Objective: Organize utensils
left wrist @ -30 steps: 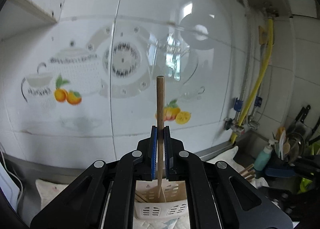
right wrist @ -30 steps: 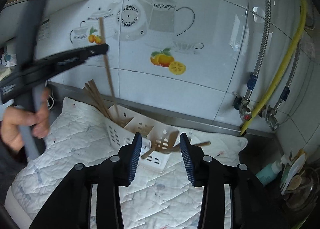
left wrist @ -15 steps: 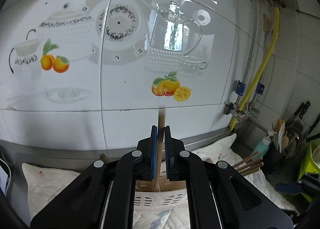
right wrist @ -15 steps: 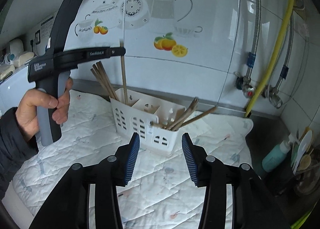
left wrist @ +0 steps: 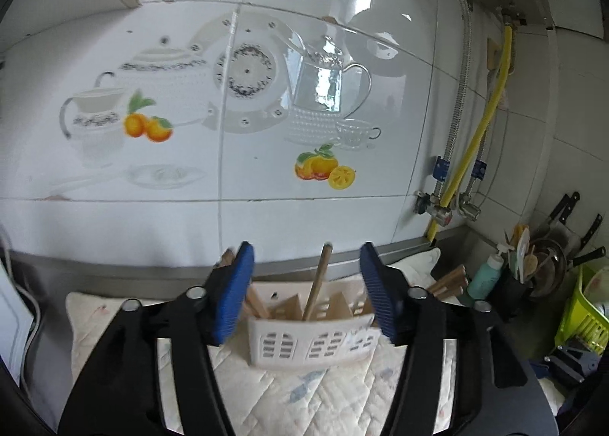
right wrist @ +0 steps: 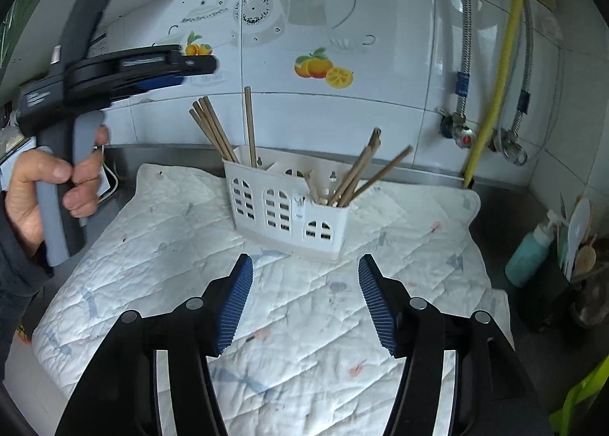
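Observation:
A white slotted utensil caddy (right wrist: 289,203) stands on a quilted mat (right wrist: 266,302) against the tiled wall; it also shows in the left wrist view (left wrist: 310,337). A single wooden chopstick (right wrist: 249,127) stands upright in its left compartment, beside a leaning bundle of chopsticks (right wrist: 213,127); it shows between my left fingers (left wrist: 318,283). More chopsticks (right wrist: 365,173) lean in the right compartment. My left gripper (left wrist: 306,291) is open and empty, above and left of the caddy (right wrist: 182,70). My right gripper (right wrist: 304,302) is open and empty over the mat in front of the caddy.
Yellow and braided metal hoses with valves (right wrist: 491,101) run down the wall at right. A teal bottle (right wrist: 531,249) and a dark holder with spoons (right wrist: 582,257) stand on the counter at right. Knives (left wrist: 571,215) and a green basket (left wrist: 582,318) are further right.
My left gripper has opened and let go of the chopstick, which now stands in the caddy's left compartment. The left gripper has drawn back to the left. My right gripper stays open.

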Available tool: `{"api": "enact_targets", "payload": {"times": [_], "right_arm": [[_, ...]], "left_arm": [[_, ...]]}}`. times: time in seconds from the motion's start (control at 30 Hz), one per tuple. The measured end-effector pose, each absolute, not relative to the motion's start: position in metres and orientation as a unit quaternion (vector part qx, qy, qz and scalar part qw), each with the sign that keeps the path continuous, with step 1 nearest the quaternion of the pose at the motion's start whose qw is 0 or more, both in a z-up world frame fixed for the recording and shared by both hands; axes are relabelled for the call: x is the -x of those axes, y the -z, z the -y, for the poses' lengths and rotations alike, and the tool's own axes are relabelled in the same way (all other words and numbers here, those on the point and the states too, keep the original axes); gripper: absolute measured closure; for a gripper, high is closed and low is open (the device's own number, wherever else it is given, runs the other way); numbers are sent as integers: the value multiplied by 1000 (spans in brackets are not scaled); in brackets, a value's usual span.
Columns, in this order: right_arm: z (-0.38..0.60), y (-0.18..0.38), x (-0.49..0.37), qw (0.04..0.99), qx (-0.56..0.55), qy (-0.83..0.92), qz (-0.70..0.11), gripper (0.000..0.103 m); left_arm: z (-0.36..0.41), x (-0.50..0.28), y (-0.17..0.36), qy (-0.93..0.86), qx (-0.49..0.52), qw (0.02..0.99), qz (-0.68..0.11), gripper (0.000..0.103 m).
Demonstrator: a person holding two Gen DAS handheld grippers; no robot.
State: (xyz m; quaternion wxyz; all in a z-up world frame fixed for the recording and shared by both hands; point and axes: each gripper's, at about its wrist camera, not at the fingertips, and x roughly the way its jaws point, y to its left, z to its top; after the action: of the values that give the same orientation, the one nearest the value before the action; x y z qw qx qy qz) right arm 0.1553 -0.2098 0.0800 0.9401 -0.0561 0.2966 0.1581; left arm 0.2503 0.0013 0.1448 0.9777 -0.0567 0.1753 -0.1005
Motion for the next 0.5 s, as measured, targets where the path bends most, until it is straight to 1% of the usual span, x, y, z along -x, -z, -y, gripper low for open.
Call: {"api": "enact_targets", "payload": {"times": [0.07,0.1,0.13,0.17,0.2,0.27,0.33,0.37,0.4,0.5], "right_arm": [[211,-77,-149,940,47,-159,-298,42],[212,-75,-144,940,43,-159,-300,41],[211,-73,-141,940,42,-157,-300,40],[211,-71,-136,941,41,-153,-299,37],[211,-70,-133,941,40,-152,-299,34],[209,-68,-124,943,42,-148,-295,31],[208,-66,-119,944,44,-145,-292,31],[208,-65,-116,944,38,-148,-293,30],[208,-64,-115,944,33,-149,-293,24],[208,-62,-108,946,29,-144,-288,21]], "left_arm": [[-4,-236,-142,94,54,978,-176,36],[-7,-226,-140,93,56,978,-176,30],[-8,-219,-137,91,55,978,-178,27],[-10,-212,-135,89,54,979,-177,26],[-10,-206,-132,87,53,979,-177,22],[-11,-189,-124,79,40,980,-177,17],[-11,-174,-117,70,29,981,-176,10],[-11,-168,-115,68,27,982,-175,8],[-12,-162,-112,67,27,982,-175,6],[-17,-143,-103,53,25,983,-173,5]]}}
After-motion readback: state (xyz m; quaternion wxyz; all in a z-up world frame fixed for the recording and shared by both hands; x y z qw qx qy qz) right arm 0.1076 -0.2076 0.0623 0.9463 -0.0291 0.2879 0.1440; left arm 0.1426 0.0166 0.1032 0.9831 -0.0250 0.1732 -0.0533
